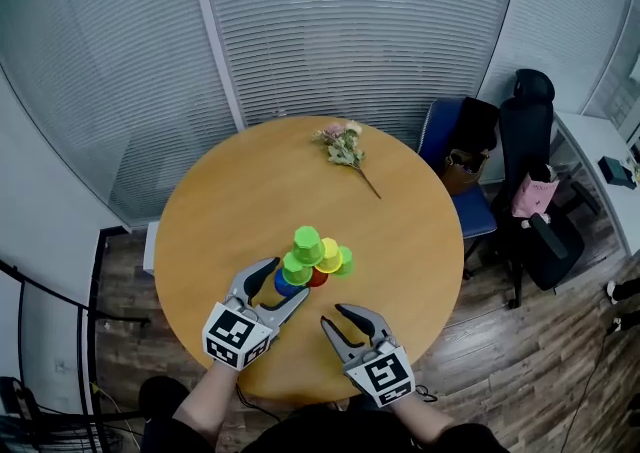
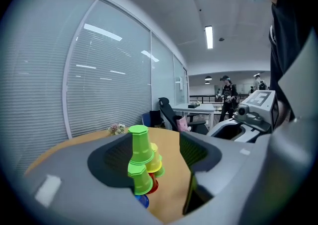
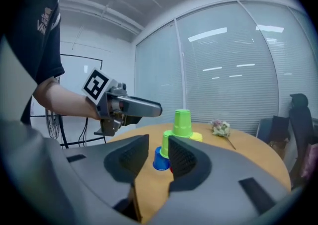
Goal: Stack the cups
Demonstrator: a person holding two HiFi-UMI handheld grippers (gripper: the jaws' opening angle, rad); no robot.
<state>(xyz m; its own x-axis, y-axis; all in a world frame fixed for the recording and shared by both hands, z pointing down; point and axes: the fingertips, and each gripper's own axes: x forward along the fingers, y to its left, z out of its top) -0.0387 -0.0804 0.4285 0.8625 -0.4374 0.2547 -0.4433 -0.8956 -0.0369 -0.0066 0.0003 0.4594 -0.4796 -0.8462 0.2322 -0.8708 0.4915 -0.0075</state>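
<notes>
- The right claw (image 3: 158, 152) sits nearest the person, short of the cup pyramid (image 1: 312, 259). Its jaws stand partly apart with nothing between the ribbed dark pads.
- The left claw (image 2: 151, 152) is at the pyramid's near left side, spread wide and holding nothing. The right gripper view shows its tip level with the top cup and clear of it.
- The pyramid looks complete, so the step seems to be getting clear of it. Keep the left jaws wide and draw them straight back and up, away from the pyramid. A sideways sweep would likely clip the light cups.
- The pyramid stands on the table (image 1: 230, 201), a little to the person's side of its middle.
- All the cups are upside down: thin, glossy plastic, tapered, with faceted bases and flared rims.
- A blue cup (image 1: 283, 284) and a red cup (image 1: 318, 278) are in the bottom row. A green cup (image 1: 296, 267) and a yellow cup (image 1: 329, 253) sit above them, and a top green cup (image 1: 307, 239) crowns the pyramid. They rest only on narrow rims, so they should topple easily.
- The table is round, of smooth matte wood.
- Beyond the pyramid, near the table's far edge, lies a dried flower sprig (image 1: 343, 146), wispy with a thin stem.
</notes>
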